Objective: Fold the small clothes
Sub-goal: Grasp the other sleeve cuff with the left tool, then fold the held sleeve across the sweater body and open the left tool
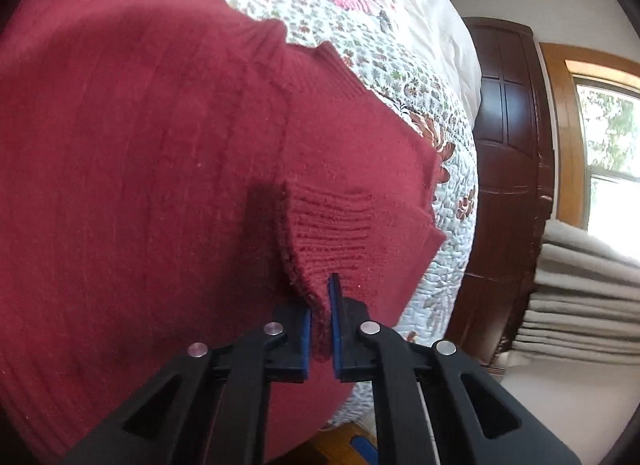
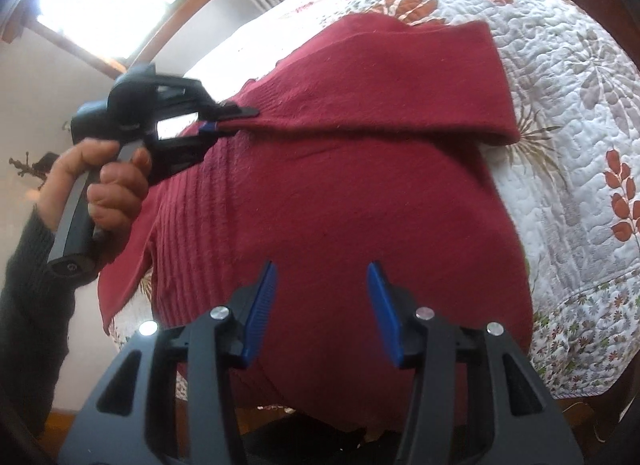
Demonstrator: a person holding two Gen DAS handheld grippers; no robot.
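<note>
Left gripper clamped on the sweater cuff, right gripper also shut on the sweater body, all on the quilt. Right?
Not quite. The right gripper is open, jaws spread above the red sweater and holding nothing, as the right wrist view shows. The left gripper is indeed shut on the ribbed cuff, and the sweater lies on the quilt.

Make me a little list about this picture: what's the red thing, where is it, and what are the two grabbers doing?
garment: dark red knit sweater
lying on: flower-patterned quilt on a bed
left hand-held gripper: shut on the sweater's ribbed cuff, sleeve drawn over the body
right hand-held gripper: open, above the sweater, holding nothing
person: a hand in a dark sleeve holds the left tool
background: window, dark wooden furniture
</note>
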